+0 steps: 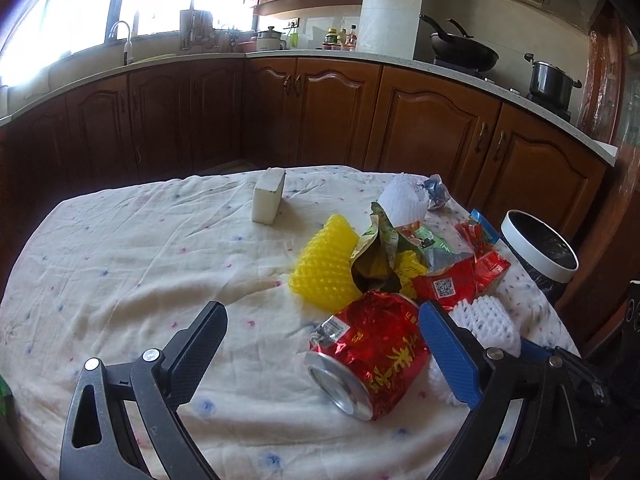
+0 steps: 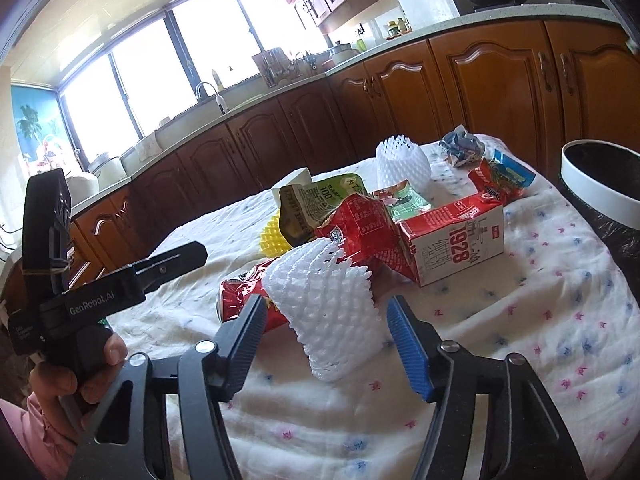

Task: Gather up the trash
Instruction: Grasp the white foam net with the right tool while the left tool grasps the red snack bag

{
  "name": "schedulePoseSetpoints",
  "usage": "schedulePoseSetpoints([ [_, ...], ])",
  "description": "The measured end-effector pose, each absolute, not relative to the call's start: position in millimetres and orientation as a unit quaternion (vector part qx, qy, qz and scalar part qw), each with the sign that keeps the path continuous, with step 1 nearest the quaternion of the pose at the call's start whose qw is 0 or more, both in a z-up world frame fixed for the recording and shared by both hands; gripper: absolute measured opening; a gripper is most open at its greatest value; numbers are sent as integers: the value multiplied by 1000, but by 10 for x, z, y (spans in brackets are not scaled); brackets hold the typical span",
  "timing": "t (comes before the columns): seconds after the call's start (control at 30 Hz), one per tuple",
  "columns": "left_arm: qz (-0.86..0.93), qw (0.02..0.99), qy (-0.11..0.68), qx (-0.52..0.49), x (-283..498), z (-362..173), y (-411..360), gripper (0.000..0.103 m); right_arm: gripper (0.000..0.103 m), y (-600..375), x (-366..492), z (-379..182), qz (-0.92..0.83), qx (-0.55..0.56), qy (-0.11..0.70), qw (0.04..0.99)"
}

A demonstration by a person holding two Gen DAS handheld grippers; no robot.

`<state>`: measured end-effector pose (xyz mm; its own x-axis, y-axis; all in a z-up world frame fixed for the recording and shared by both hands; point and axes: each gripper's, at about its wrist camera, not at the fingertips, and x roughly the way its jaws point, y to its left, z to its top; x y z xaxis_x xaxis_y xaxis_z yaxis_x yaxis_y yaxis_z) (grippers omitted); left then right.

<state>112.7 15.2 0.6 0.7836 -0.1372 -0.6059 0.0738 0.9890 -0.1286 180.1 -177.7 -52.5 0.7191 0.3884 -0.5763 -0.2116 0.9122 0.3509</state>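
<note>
Home kitchen, wooden cabinets (image 1: 432,120), sink faucet (image 1: 124,40), wok (image 1: 464,50) on stove

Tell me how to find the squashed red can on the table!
Look at the table with the white spotted cloth, then at the trash heap on the side near the bin. The can lies on its side at the heap's near end, beside yellow foam netting. Only it has a round silver end.

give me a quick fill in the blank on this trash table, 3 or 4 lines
1. The can lies on its ____.
2. The foam net between the right tool's fingers is ____ in colour.
3. The bin has a ____ rim.
4. The carton bears the number ____.

Missing words: side; white; white; 1928
</note>
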Motion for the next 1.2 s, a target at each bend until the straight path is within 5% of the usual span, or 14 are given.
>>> schedulePoseSetpoints([
  [0.13,-79,940,331,-41,1295,11,-13,93,11,-1825,1869,-623,170,145,355,908],
  [0.6,-112,928,355,26,1723,-194,-829,89,10,-2806,1419,-338,82,200,315,924],
  [0.7,-107,924,365,36,1854,-245,-957,77,10,-2925,1430,-365,74,212,317,922],
  [0.83,-119,914,387,34,1982,-334,-1064,36,10,-2997,1413,-392,72,220,318,920],
  [1.2,-147,928,342,-1,1741,69,-917,27,10,-3203,1419,-320,73,230,307,921],
])
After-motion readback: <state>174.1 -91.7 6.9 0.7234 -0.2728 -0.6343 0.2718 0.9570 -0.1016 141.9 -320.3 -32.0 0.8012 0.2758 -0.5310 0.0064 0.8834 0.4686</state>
